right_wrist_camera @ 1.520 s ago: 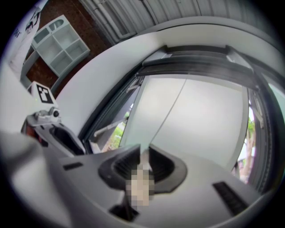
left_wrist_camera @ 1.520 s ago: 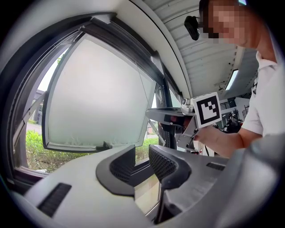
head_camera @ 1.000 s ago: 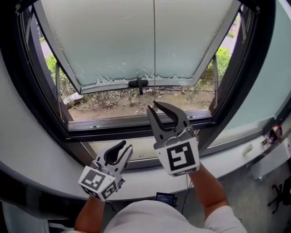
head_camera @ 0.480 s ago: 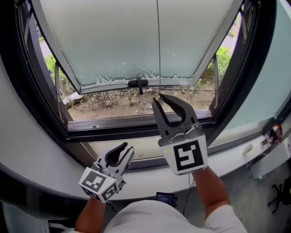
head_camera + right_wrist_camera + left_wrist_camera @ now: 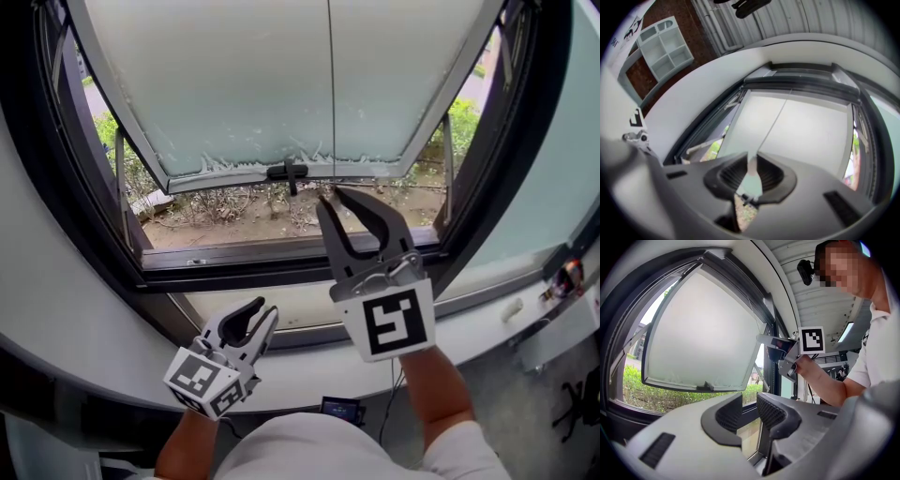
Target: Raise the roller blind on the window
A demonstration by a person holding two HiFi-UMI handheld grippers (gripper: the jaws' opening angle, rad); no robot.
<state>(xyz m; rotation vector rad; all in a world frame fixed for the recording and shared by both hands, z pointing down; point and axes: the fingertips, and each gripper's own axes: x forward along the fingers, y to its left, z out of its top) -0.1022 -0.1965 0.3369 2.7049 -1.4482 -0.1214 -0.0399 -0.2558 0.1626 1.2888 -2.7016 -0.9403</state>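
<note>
A thin blind cord hangs straight down in front of the frosted window pane. My right gripper is raised to the cord's lower end, level with the pane's bottom edge. In the right gripper view its jaws are shut on the cord's pale pull, and the cord runs up from it to the window's top. The blind itself cannot be made out. My left gripper stays low by the sill, open and empty, and nothing lies between its jaws in the left gripper view.
The pane is hinged outward, with a dark handle on its lower rail. Shrubs and bare ground lie outside. A white sill runs under the dark frame. Small items sit at the sill's right end. A white shelf unit stands behind.
My right gripper has risen a little toward the pane's lower edge with the cord's pull in it. The left gripper has stayed where it was.
</note>
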